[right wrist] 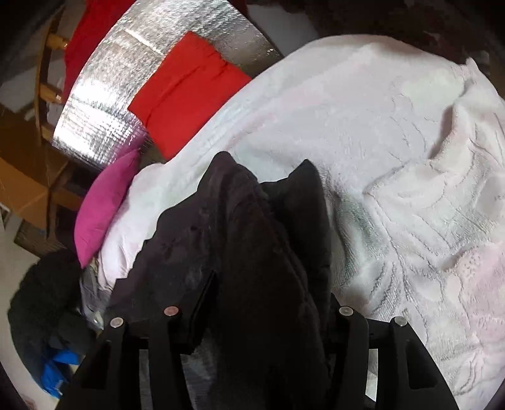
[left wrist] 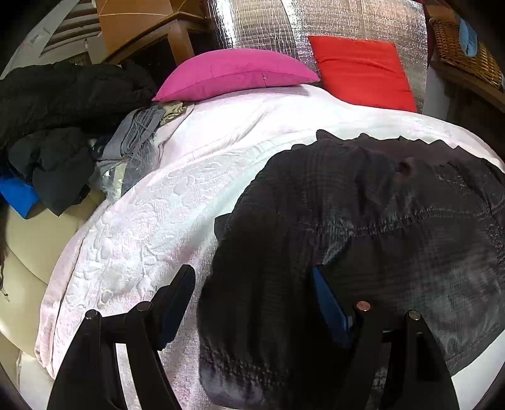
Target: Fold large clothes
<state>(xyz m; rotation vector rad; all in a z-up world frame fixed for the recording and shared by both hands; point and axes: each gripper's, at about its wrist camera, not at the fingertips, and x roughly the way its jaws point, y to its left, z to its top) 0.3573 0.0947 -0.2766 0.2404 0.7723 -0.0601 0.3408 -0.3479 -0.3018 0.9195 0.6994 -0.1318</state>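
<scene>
The dark garment (left wrist: 363,220) lies on the white bedspread (left wrist: 195,176), bunched between both grippers' fingers. The left gripper (left wrist: 255,302) stands wide, fabric between its fingers. The right gripper (right wrist: 268,302) is half-closed around a raised fold; whether it grips cannot be told.

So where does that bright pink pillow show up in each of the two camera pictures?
Left wrist view: the pink pillow lies at top centre, at the far edge of the white bedspread.
Right wrist view: the pink pillow sits at the left, tilted on end beside the bedspread.
Shared landmark: the red pillow leaning on the silver foil sheet, next to the pink one.
</scene>
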